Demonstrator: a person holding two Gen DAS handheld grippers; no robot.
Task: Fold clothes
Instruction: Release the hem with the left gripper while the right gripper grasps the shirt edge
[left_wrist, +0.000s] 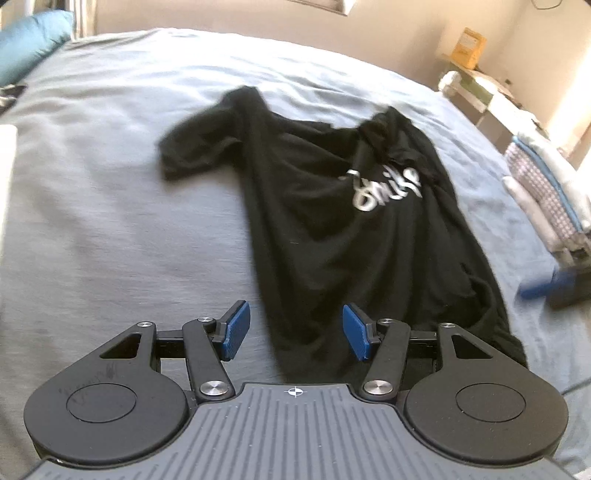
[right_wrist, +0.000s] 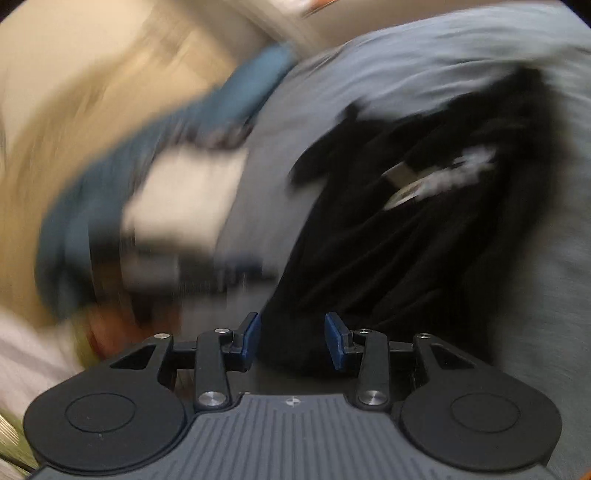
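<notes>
A black T-shirt (left_wrist: 332, 240) with white lettering lies spread on the grey bed sheet (left_wrist: 110, 221), collar far, hem near, one sleeve out to the left. My left gripper (left_wrist: 295, 314) hovers open over the hem's left corner with nothing between its blue pads (left_wrist: 236, 328). The right wrist view is heavily smeared by motion. In it my right gripper (right_wrist: 291, 321) stands open just over the near edge of the same T-shirt (right_wrist: 406, 240), and the pads do not press on the cloth. A blurred blue and black shape (left_wrist: 546, 288) at the right edge looks like that gripper.
A stack of folded clothes (left_wrist: 546, 192) sits at the bed's right edge. A teal pillow (left_wrist: 33, 40) lies at the far left, and a yellow box (left_wrist: 469, 48) stands on a side table. A white folded item (right_wrist: 184, 195) shows blurred left of the shirt.
</notes>
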